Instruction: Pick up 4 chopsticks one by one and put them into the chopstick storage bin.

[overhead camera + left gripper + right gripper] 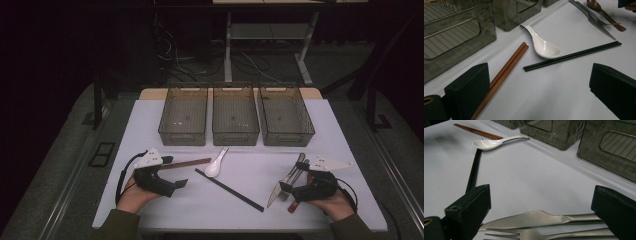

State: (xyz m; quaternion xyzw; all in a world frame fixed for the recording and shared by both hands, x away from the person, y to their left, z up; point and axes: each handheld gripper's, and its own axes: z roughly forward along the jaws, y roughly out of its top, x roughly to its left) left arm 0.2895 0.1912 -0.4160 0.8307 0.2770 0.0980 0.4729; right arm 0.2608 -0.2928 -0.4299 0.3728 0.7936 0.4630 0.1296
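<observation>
The left gripper (176, 184) rests low over the white table (165, 215) at the near left, held in the person's left hand (134, 196). Its jaws stand wide apart and nothing is between them; they grip nothing. In the left gripper view the brown chopsticks (506, 70) run just beside the left jaw and pass behind it, but I cannot tell if they touch it. Farther in front lie the white spoon (541, 45) and the black chopsticks (574, 55), which the bowl of the spoon touches.

The right gripper (286, 189) is at the near right, in the right hand (336, 202). Its jaws are also spread wide and hold nothing. In the right gripper view the knife (539, 218) and the fork (544, 235) lie flat on the table, side by side, right in the gap between the two jaws, with handles going toward the right jaw. The pads do not press on them. A brown spoon (605, 13) lies close to these two, seen from the left gripper view.

Three dark bins (235, 116) stand in a row at the far side, well apart from both grippers.
</observation>
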